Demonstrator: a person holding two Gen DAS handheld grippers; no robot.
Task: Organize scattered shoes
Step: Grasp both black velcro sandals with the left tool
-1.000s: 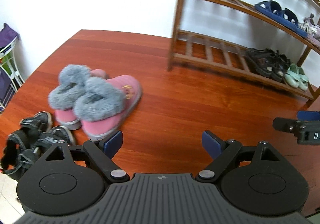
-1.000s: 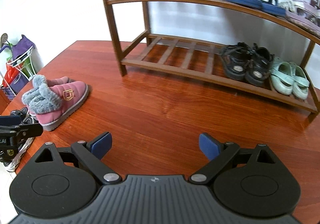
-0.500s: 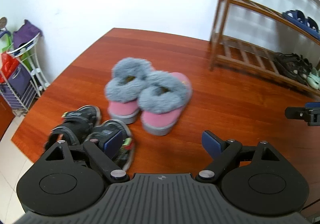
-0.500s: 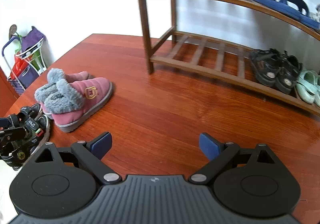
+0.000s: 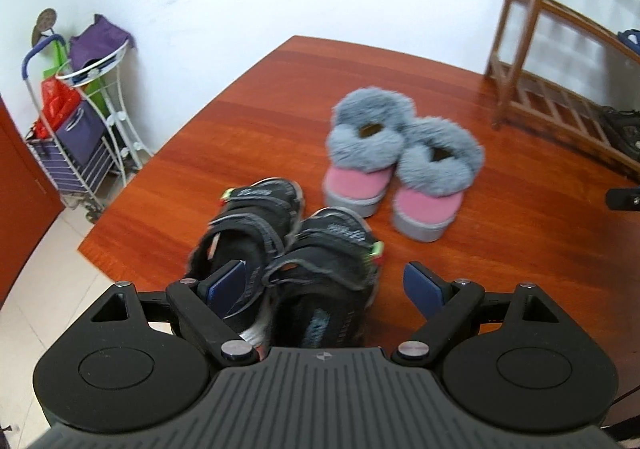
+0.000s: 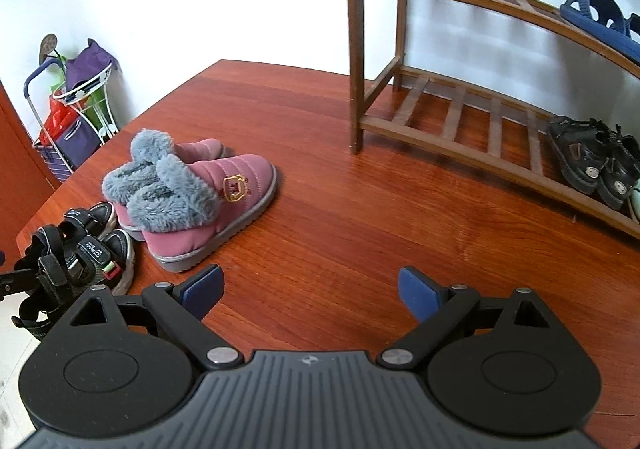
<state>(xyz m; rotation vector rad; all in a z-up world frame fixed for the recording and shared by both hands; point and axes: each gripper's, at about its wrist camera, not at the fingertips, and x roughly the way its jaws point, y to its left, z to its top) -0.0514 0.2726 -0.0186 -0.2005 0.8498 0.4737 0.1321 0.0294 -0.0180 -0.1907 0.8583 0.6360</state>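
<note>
Left claw (image 5: 326,289): matte black body, ribbed grey top plate with small round emblem, two round black housings, angled black link arms, silver screws, blue pads (image 5: 422,289). Right claw (image 6: 310,289): same build, blue pads (image 6: 416,293), silver screws.

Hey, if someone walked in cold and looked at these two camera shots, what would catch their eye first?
Probably the pink slippers with fluffy grey cuffs, side by side mid-floor. Next, the black sandals right at the open left gripper, one pad apparently inside a sandal. Then the wooden shoe rack by the wall, with shoes on its shelves.
</note>
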